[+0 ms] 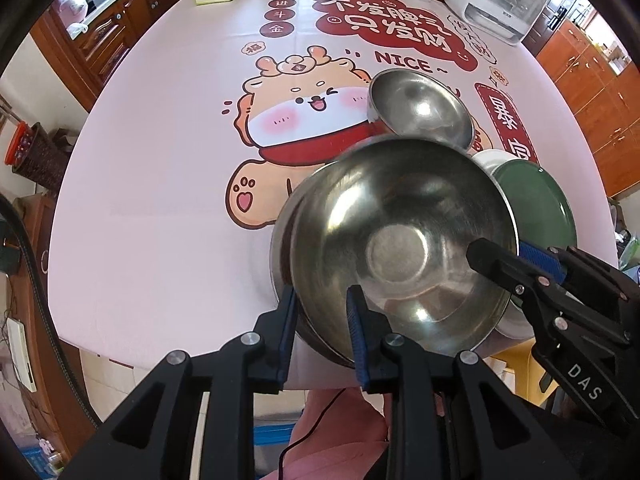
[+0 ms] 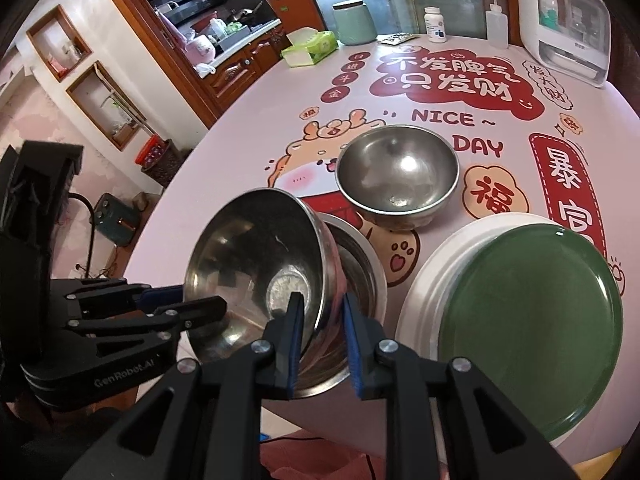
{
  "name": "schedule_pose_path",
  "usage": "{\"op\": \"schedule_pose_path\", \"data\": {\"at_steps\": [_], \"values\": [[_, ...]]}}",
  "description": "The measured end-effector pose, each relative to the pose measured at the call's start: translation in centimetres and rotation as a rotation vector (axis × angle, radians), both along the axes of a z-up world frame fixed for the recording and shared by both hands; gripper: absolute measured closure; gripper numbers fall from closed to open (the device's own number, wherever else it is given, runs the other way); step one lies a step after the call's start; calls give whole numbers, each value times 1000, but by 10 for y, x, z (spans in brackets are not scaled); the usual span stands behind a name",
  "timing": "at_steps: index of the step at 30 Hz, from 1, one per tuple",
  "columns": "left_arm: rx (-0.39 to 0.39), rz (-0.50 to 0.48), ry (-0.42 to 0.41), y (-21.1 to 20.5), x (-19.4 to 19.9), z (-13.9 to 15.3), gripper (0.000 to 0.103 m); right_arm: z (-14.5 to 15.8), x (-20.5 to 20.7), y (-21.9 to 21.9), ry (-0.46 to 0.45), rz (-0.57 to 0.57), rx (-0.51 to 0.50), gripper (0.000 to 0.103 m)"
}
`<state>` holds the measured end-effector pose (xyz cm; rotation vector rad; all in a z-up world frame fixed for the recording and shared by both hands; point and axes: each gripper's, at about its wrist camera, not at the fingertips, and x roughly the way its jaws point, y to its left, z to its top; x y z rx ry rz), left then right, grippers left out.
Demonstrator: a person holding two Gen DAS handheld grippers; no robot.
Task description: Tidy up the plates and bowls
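A steel bowl point(image 1: 400, 248) point(image 2: 256, 264) is tilted, with its low side inside a second steel bowl point(image 1: 280, 256) point(image 2: 360, 264) near the table's front edge. My left gripper point(image 1: 321, 292) point(image 2: 200, 300) straddles the near rim, one pad inside and one outside, and the pads look slightly apart from the wall. My right gripper point(image 2: 322, 296) point(image 1: 504, 254) is clamped on the opposite rim. A third steel bowl point(image 1: 420, 108) point(image 2: 396, 176) stands alone farther back. A green plate point(image 1: 536, 200) point(image 2: 528, 312) lies on a white plate point(image 1: 486, 160) point(image 2: 424, 280) to the right.
At the table's far end stand a tissue box point(image 2: 310, 46), a pale green jar point(image 2: 354, 22), a pill bottle point(image 2: 436, 24), a squeeze bottle point(image 2: 496, 24) and a white appliance point(image 2: 560, 20). The table's front edge point(image 1: 180, 354) runs just under the grippers. Wooden cabinets line the room.
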<state>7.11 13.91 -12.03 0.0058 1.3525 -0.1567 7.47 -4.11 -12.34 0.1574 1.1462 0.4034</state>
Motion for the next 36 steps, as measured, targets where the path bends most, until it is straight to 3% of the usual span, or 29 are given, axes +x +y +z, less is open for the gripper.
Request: {"op": "schedule_pose_path", "data": {"at_steps": [5, 11, 32, 36], "values": [[0, -11, -20, 1, 1, 4, 75, 3, -1, -1, -15, -12, -6, 69], [-8, -14, -41, 1, 3, 10, 72, 6, -1, -8, -22, -44, -2, 64], [-18, -45, -112, -16, 36, 24, 69, 4, 23, -41, -21, -150, 16, 63], [-20, -36, -118, -24, 52, 25, 60, 4, 35, -52, -33, -151, 19, 63]]}}
